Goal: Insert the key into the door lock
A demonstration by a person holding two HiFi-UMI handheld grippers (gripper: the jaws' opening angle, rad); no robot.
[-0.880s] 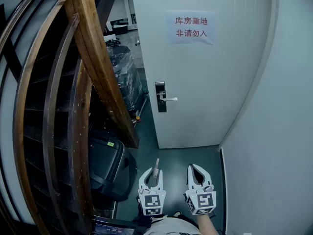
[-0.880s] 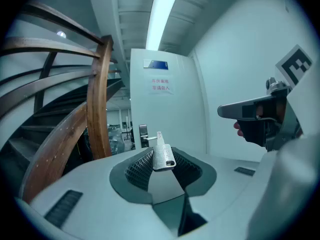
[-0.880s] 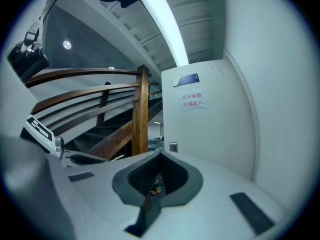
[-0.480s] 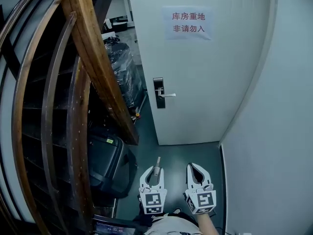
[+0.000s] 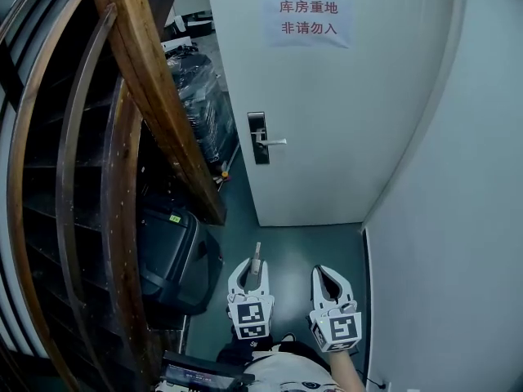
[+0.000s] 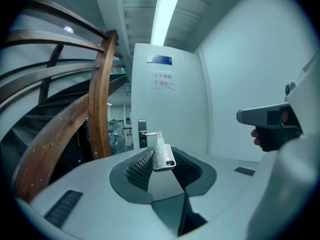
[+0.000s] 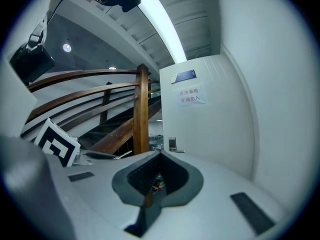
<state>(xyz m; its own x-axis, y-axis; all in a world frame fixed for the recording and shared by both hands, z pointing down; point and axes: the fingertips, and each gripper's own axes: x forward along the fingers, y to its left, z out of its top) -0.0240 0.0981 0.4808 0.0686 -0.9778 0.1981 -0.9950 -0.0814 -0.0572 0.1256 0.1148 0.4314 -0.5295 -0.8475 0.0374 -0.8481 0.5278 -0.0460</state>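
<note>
Clamping the key (image 6: 162, 154) tip-forward, your left gripper (image 5: 253, 266) sat in line with the door lock (image 5: 258, 137) but well short of it; your right gripper (image 5: 330, 273), off to the lock's right, was closed on nothing.

Stair railing (image 5: 151, 96): curved brown wood that swept down the left side.
Black case (image 5: 167, 256): stood on the floor under the railing.
Wrapped goods (image 5: 200, 104): dark bundle in clear film, beyond the railing.
Notice (image 5: 309, 19): white sheet, red characters.
Floor (image 5: 286, 247): dark grey-green.
Wall (image 5: 458, 219): plain, pale, at right.
</note>
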